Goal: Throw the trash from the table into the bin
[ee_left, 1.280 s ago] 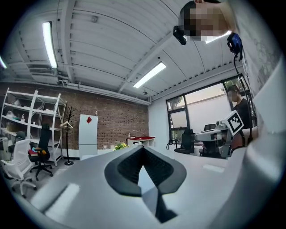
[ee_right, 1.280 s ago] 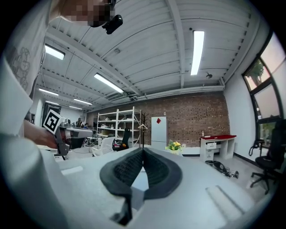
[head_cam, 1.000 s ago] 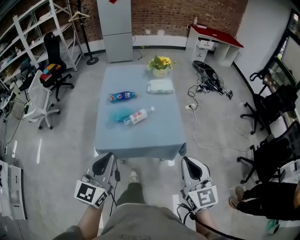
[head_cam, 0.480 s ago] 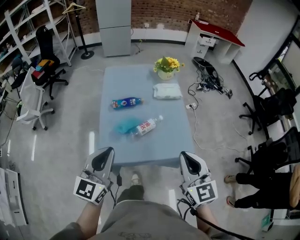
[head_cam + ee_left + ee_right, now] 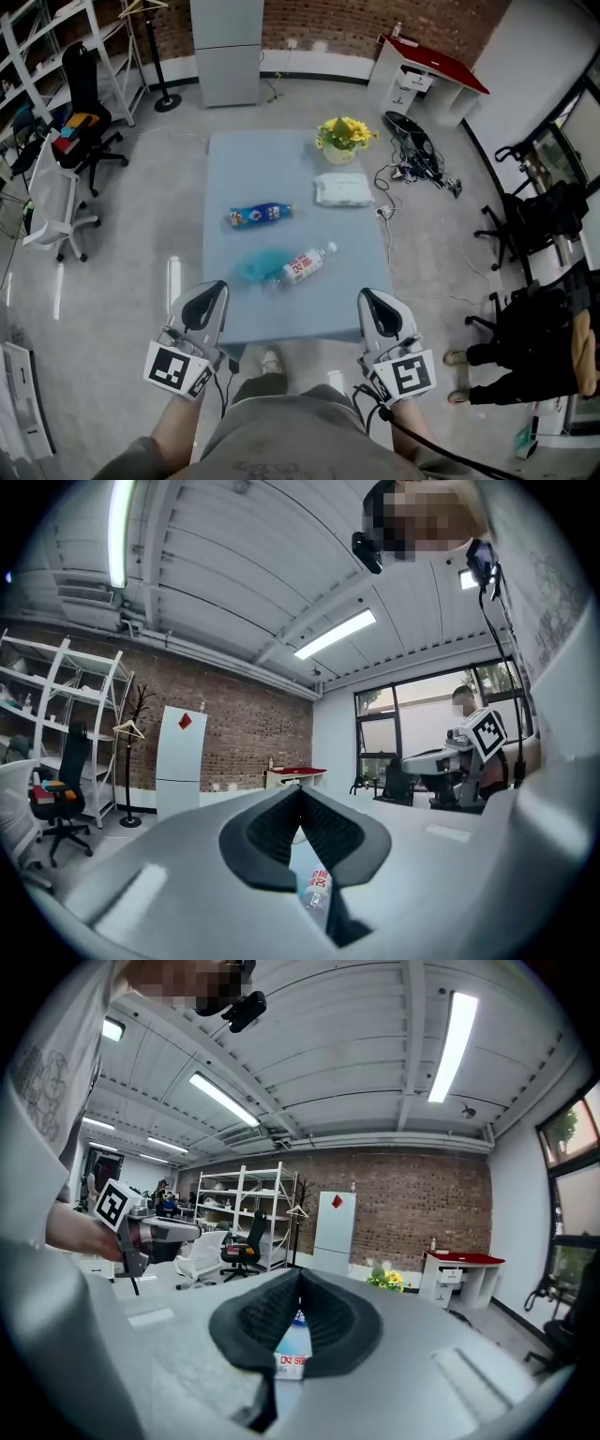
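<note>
On the light blue table (image 5: 225, 159) lie a clear bottle with a red label (image 5: 305, 265), a crumpled teal wrapper (image 5: 253, 269) beside it, a blue bottle (image 5: 258, 216) and a white packet (image 5: 343, 189). My left gripper (image 5: 207, 298) and right gripper (image 5: 373, 302) are held level just short of the table's near edge, both shut and empty. The clear bottle (image 5: 317, 892) shows below the jaws of the left gripper (image 5: 300, 794). It also appears as the labelled bottle (image 5: 289, 1352) under the right gripper (image 5: 300, 1279).
A pot of yellow flowers (image 5: 344, 136) stands at the table's far end. Office chairs (image 5: 56, 192) and shelving are on the left, cables (image 5: 417, 164) and a red-topped desk (image 5: 427, 66) on the right. A seated person (image 5: 525, 356) is at the right, and a white cabinet (image 5: 225, 47) stands at the back.
Both grippers have come forward to the table, whose near edge now lies right ahead of them. The things on the table have not moved.
</note>
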